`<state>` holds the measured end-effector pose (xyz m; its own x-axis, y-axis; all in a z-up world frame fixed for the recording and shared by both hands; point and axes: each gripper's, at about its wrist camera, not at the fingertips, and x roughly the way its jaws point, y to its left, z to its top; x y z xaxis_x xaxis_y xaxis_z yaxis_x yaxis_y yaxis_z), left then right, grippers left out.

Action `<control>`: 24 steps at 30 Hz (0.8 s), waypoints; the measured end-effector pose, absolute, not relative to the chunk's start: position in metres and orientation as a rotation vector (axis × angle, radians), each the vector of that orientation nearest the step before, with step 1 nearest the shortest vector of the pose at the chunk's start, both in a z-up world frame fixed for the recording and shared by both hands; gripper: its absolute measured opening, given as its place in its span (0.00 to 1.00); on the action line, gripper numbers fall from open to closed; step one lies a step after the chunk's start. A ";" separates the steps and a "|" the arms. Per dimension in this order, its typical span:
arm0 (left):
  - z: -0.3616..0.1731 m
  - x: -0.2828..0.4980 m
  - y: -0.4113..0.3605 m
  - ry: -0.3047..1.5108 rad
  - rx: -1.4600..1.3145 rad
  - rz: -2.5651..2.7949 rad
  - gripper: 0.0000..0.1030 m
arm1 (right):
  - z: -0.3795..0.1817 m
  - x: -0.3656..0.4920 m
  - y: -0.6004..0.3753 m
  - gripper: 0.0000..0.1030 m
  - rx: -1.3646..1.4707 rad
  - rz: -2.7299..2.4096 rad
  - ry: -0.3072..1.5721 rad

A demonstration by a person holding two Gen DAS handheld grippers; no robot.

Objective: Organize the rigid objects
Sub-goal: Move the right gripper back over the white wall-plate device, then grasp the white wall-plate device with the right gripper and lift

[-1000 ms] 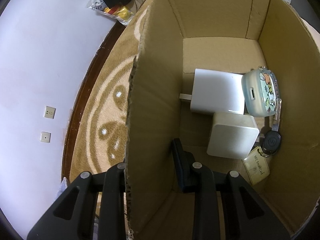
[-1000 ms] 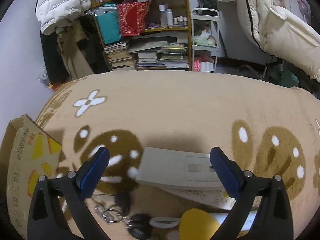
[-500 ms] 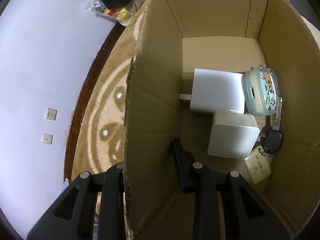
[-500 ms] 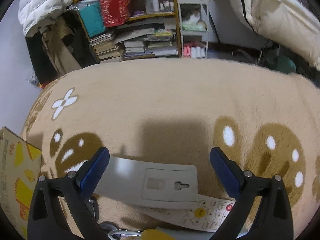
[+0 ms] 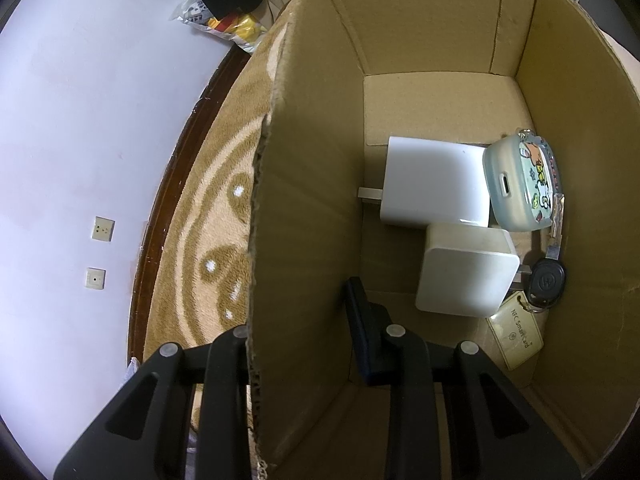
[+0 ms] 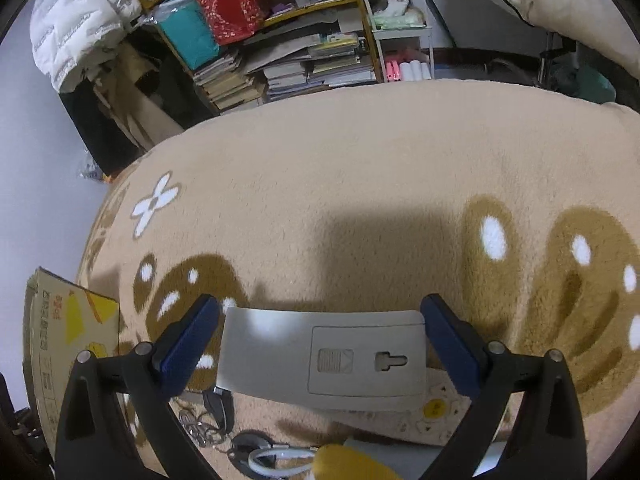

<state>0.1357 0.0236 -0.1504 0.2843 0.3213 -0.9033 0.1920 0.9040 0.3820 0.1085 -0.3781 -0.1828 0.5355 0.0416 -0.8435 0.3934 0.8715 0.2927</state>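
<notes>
- My right gripper has dropped closer to the rug since a second ago, and the grey remote that lay ahead of my fingertips now sits squarely between them, back side up.
- Its jaws are spread wide: both blue pads stand clear of the remote's ends, nothing gripped.
- My left gripper has not shifted; it pinches the near wall of the cardboard box, 1 finger outside and 1 inside, just as before.
- Only the left wrist view sees into the box: 2 white chargers, a patterned earbud case, a black car key and a beige smart-card tag clustered against the far-right side.
- Only the right wrist view shows what remains outside: a white remote with a yellow button under the grey one, a bunch of keys, a yellow item at the bottom edge that I cannot identify, perhaps a toy, and the box's printed outer face at the left.
- Everything rests on a tan rug with brown shapes and white dots.
- Behind it stand cluttered shelves of books and bottles, a white puffy jacket, and a pale wall with 2 sockets.
</notes>
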 end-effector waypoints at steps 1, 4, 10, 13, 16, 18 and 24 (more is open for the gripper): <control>-0.150 0.136 0.024 1.293 0.466 0.091 0.27 | -0.182 0.108 -0.377 1.00 0.486 -0.220 0.996; -0.150 0.136 0.025 1.294 0.463 0.090 0.27 | -0.179 0.105 -0.372 1.00 0.478 -0.218 1.004; -0.150 0.137 0.025 1.295 0.459 0.089 0.27 | -0.180 0.101 -0.357 1.00 0.451 -0.221 1.051; -0.150 0.137 0.026 1.295 0.459 0.090 0.27 | -0.178 0.096 -0.350 1.00 0.431 -0.218 1.067; -0.150 0.136 0.026 1.295 0.459 0.089 0.27 | -0.176 0.094 -0.343 1.00 0.404 -0.200 1.072; -0.149 0.136 0.026 1.295 0.459 0.089 0.27 | -0.177 0.094 -0.337 1.00 0.417 -0.150 1.085; -0.149 0.136 0.027 1.298 0.450 0.086 0.27 | -0.177 0.096 -0.320 1.00 0.304 -0.160 1.069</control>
